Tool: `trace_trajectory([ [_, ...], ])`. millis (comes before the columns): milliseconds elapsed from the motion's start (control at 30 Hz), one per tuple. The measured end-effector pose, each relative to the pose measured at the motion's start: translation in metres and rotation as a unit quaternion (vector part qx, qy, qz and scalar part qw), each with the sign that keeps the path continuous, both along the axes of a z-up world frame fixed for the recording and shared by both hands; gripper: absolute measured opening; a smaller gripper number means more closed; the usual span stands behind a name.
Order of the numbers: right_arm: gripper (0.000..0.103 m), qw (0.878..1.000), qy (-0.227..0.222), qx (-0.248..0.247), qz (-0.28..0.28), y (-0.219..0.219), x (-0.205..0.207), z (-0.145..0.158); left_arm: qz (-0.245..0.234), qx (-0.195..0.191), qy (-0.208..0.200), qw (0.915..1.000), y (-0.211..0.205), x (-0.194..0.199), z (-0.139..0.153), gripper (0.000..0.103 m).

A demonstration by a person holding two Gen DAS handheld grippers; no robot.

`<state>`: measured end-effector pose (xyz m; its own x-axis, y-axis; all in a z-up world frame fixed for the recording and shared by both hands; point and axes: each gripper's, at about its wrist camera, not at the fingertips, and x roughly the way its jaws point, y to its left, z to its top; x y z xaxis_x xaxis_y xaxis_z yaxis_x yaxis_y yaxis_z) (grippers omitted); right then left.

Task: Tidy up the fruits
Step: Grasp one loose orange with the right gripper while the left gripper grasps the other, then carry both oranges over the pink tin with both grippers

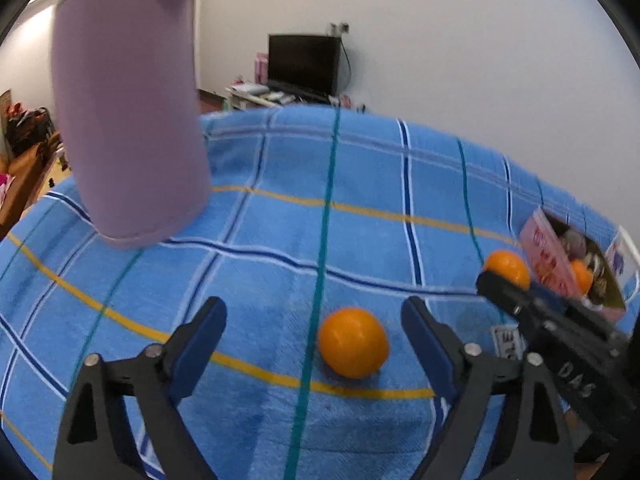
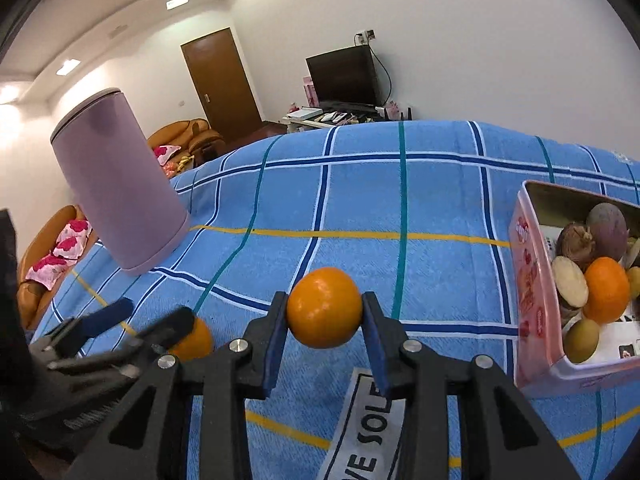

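- Our right gripper [image 2: 324, 312] is clamped on an orange [image 2: 323, 307], lifted over the blue checked cloth [image 2: 440, 200], beside the pink fruit tin [image 2: 530, 280]
- Our left gripper [image 1: 314, 320] stands wide apart around a second orange [image 1: 353, 343] lying on the cloth, not touching it

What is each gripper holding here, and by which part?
The right gripper holds an orange, pads pressed on its left and right sides, lifted above the blue checked cloth. The left gripper holds nothing; its open jaws flank a second orange lying on the cloth.
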<state>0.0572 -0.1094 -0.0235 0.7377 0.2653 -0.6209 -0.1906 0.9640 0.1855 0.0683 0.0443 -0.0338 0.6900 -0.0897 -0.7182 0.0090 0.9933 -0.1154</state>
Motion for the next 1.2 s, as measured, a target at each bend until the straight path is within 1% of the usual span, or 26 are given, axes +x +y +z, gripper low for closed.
trace_trajectory([
  [33, 0.038, 1.000, -0.004, -0.004, 0.001, 0.002, -0.001, 0.001, -0.010, -0.002, 0.012, 0.9999, -0.004, 0.002, -0.005, 0.077],
  [67, 0.038, 1.000, -0.006, -0.008, 0.002, 0.004, -0.002, 0.001, -0.017, -0.003, 0.023, 0.9996, -0.007, 0.004, -0.010, 0.072],
  [100, 0.038, 1.000, -0.009, -0.012, 0.004, 0.005, -0.003, 0.001, -0.021, -0.005, 0.036, 0.9991, -0.008, 0.006, -0.014, 0.062],
  [133, 0.039, 1.000, -0.011, -0.016, 0.005, 0.007, -0.004, 0.002, -0.022, -0.009, 0.042, 0.9988, -0.008, 0.008, -0.016, 0.061],
  [167, 0.039, 1.000, -0.012, -0.019, 0.006, 0.009, -0.005, 0.002, -0.021, -0.015, 0.038, 0.9990, -0.008, 0.007, -0.015, 0.061],
  [200, 0.039, 1.000, -0.014, -0.023, 0.006, 0.010, -0.005, 0.002, -0.023, -0.023, 0.039, 0.9987, -0.007, 0.006, -0.015, 0.056],
  [233, 0.039, 1.000, -0.016, -0.025, 0.006, 0.010, -0.007, 0.001, -0.023, -0.029, 0.037, 0.9986, -0.006, 0.005, -0.014, 0.047],
  [267, 0.039, 0.999, -0.017, -0.027, 0.005, 0.011, -0.008, 0.002, -0.030, -0.041, 0.036, 0.9981, -0.006, 0.005, -0.014, 0.040],
  [367, 0.039, 0.999, -0.025, -0.032, 0.004, 0.012, -0.011, 0.003, -0.038, -0.054, 0.035, 0.9972, -0.006, 0.005, -0.015, 0.040],
  [467, 0.039, 0.998, -0.042, -0.039, 0.000, 0.012, -0.018, 0.006, -0.036, -0.054, 0.027, 0.9975, -0.008, 0.003, -0.012, 0.040],
  [533, 0.039, 0.997, -0.060, -0.047, -0.004, 0.014, -0.024, 0.009, -0.030, -0.056, 0.003, 0.9979, -0.008, -0.004, -0.006, 0.040],
  [567, 0.039, 0.996, -0.069, -0.052, -0.006, 0.015, -0.027, 0.011, -0.024, -0.056, -0.018, 0.9980, -0.008, -0.009, 0.000, 0.040],
  [600, 0.039, 0.995, -0.082, -0.057, -0.009, 0.016, -0.031, 0.014, -0.018, -0.051, -0.043, 0.9976, -0.008, -0.014, 0.006, 0.040],
  [667, 0.039, 0.990, -0.116, -0.074, -0.016, 0.020, -0.039, 0.019, -0.005, -0.024, -0.093, 0.9953, -0.010, -0.024, 0.017, 0.040],
  [733, 0.039, 0.985, -0.143, -0.095, -0.026, 0.023, -0.047, 0.023, 0.006, -0.005, -0.124, 0.9923, -0.012, -0.030, 0.024, 0.040],
  [800, 0.039, 0.983, -0.153, -0.099, -0.027, 0.024, -0.049, 0.025, 0.017, -0.004, -0.129, 0.9915, -0.010, -0.031, 0.024, 0.040],
  [933, 0.039, 0.983, -0.153, -0.097, -0.033, 0.022, -0.050, 0.024, 0.037, -0.006, -0.132, 0.9905, -0.003, -0.031, 0.024, 0.040],
  [1000, 0.039, 0.982, -0.158, -0.095, -0.037, 0.021, -0.052, 0.025, 0.047, 0.000, -0.145, 0.9884, -0.002, -0.034, 0.027, 0.040],
  [1033, 0.039, 0.982, -0.162, -0.095, -0.037, 0.021, -0.053, 0.026, 0.053, 0.011, -0.157, 0.9860, -0.004, -0.035, 0.028, 0.040],
  [1100, 0.039, 0.980, -0.170, -0.097, -0.036, 0.022, -0.055, 0.027, 0.061, 0.046, -0.187, 0.9793, -0.011, -0.041, 0.032, 0.040],
  [1133, 0.039, 0.979, -0.174, -0.102, -0.033, 0.024, -0.057, 0.027, 0.060, 0.057, -0.193, 0.9776, -0.013, -0.042, 0.032, 0.040],
  [1200, 0.039, 0.978, -0.176, -0.110, -0.031, 0.026, -0.059, 0.027, 0.048, 0.061, -0.191, 0.9785, -0.016, -0.040, 0.032, 0.040],
])
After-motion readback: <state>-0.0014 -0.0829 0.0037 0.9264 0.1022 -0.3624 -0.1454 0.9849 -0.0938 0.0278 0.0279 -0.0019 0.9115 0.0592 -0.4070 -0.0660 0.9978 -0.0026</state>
